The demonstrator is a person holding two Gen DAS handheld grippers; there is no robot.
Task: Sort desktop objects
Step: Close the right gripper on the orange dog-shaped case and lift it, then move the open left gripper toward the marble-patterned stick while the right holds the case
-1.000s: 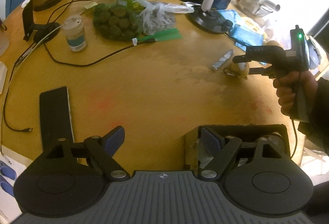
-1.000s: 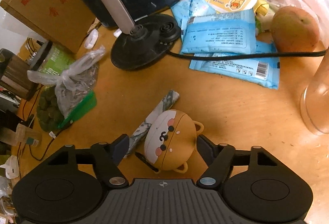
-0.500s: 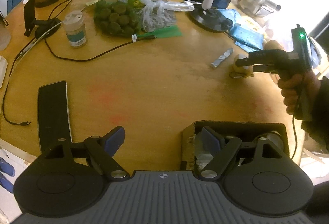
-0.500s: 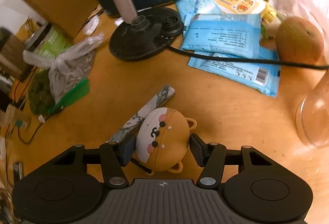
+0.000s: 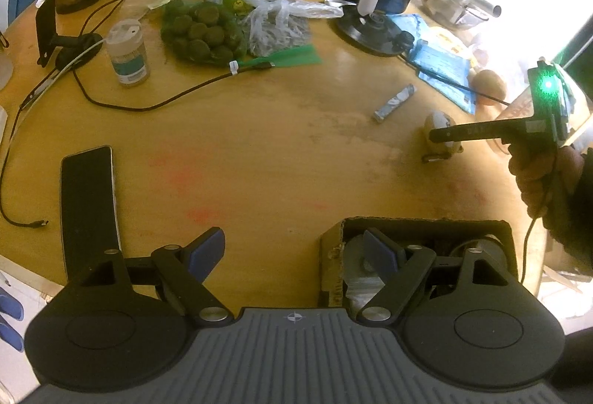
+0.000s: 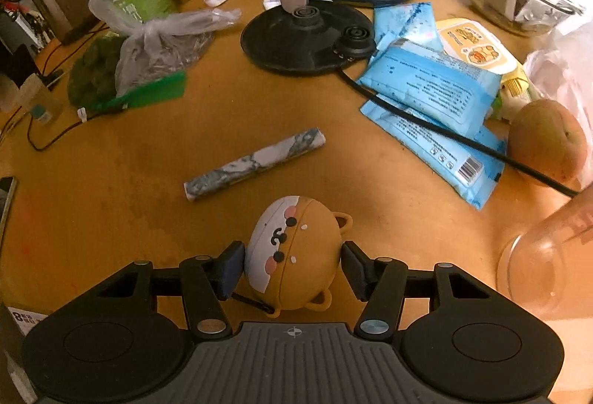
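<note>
The right claw (image 6: 292, 267) is clamped on a rounded, tan bear-faced case (image 6: 294, 255) of smooth, rubbery-looking material, both pads pressing its sides. The case sits near the right side of the wooden tabletop (image 5: 259, 152); whether it rests on the surface or is just lifted cannot be told. The left claw (image 5: 292, 250) stands apart and empty, hovering at the near edge, its right finger over an open cardboard box (image 5: 422, 229).

Progress, as judged: early. The box already holds some grey, roundish items, which are hard to identify. Most objects remain unsorted:

- a marbled, stick-shaped wrapper (image 6: 255, 163) just beyond the case;
- glossy blue tissue packs (image 6: 430, 96) at far right;
- a flat black phone (image 5: 89, 204) at near left;
- a small lidded jar (image 5: 128, 52) at far left.
</note>
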